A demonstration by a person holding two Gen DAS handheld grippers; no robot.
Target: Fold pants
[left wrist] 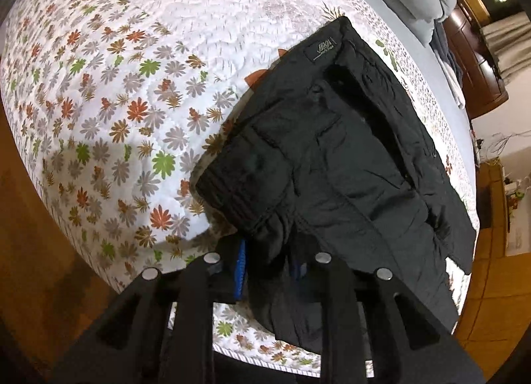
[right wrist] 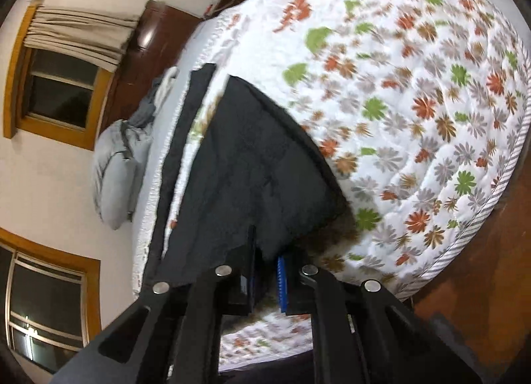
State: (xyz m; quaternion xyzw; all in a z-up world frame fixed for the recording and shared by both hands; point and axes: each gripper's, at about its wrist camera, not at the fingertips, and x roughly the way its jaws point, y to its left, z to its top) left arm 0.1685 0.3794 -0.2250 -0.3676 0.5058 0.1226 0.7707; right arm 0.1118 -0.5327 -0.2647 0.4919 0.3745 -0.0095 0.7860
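Black pants [left wrist: 332, 152] lie part-folded on the bed [left wrist: 132, 85], just ahead of both grippers. Left hand-held gripper [left wrist: 268, 251] and right hand-held gripper [right wrist: 265, 261] each pinch a fabric edge. Risk: thin bite slips, fold collapses; uneven pull skews layers.

Pants [left wrist: 348, 158] – matt black cloth; mattress [left wrist: 139, 92] – quilted floral fabric.

Black pants [left wrist: 348, 158], floral white mattress [left wrist: 132, 85]
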